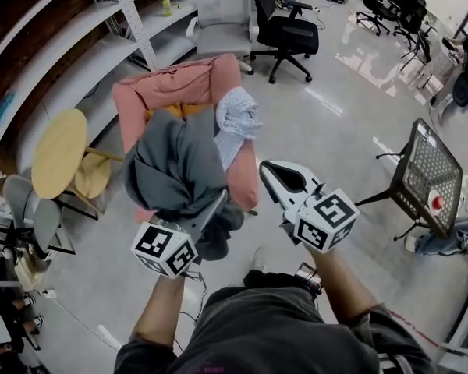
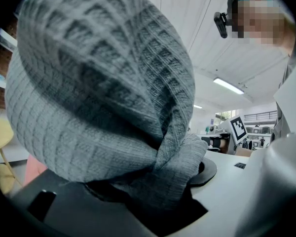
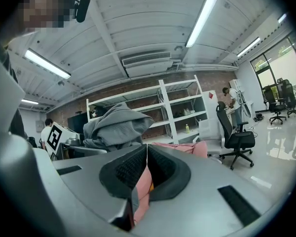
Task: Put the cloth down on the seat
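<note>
The left hand-held gripper [image 1: 217,202] was clamped on the bunched grey cloth [image 1: 175,166], holding it up over the pink armchair [image 1: 171,84], probably to lower it onto the seat; the right hand-held gripper [image 1: 274,175] hovered alongside, jaws together, empty

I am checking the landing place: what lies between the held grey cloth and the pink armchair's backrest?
In the head view, an orange item shows between the grey cloth and the backrest; a pale cloth lies beside it.
</note>
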The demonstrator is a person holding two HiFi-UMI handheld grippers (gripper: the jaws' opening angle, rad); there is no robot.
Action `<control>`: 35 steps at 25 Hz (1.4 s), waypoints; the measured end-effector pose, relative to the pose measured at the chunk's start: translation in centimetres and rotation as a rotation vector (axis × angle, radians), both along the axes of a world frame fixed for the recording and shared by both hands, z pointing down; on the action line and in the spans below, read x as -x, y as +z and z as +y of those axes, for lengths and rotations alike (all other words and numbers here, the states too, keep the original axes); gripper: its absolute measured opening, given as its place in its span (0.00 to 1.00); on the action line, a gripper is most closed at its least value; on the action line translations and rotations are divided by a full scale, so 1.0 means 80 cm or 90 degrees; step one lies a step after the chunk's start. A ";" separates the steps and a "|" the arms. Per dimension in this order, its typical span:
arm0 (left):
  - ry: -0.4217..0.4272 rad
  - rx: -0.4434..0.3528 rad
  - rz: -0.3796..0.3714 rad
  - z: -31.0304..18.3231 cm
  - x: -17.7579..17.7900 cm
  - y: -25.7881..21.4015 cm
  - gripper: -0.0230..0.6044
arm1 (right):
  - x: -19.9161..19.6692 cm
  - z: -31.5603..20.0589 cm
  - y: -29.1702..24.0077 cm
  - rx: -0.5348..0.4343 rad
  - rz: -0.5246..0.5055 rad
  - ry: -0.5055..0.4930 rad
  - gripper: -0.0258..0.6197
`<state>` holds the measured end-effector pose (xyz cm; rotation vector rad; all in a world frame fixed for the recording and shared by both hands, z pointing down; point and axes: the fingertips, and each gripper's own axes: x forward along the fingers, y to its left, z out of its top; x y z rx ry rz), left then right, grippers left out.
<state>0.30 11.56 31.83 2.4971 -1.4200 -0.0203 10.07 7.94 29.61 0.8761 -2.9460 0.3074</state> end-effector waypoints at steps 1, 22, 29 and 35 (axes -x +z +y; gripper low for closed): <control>-0.005 0.000 -0.001 -0.011 -0.003 -0.001 0.53 | -0.003 -0.012 0.000 0.002 -0.001 -0.005 0.07; 0.010 0.004 0.012 -0.226 0.005 0.026 0.53 | 0.017 -0.214 0.030 0.005 0.021 -0.022 0.07; 0.036 0.024 -0.004 -0.332 0.046 0.053 0.53 | 0.061 -0.297 0.057 0.035 0.026 0.002 0.07; 0.072 0.044 -0.017 -0.461 0.091 0.079 0.53 | 0.096 -0.385 0.082 0.063 0.046 0.039 0.07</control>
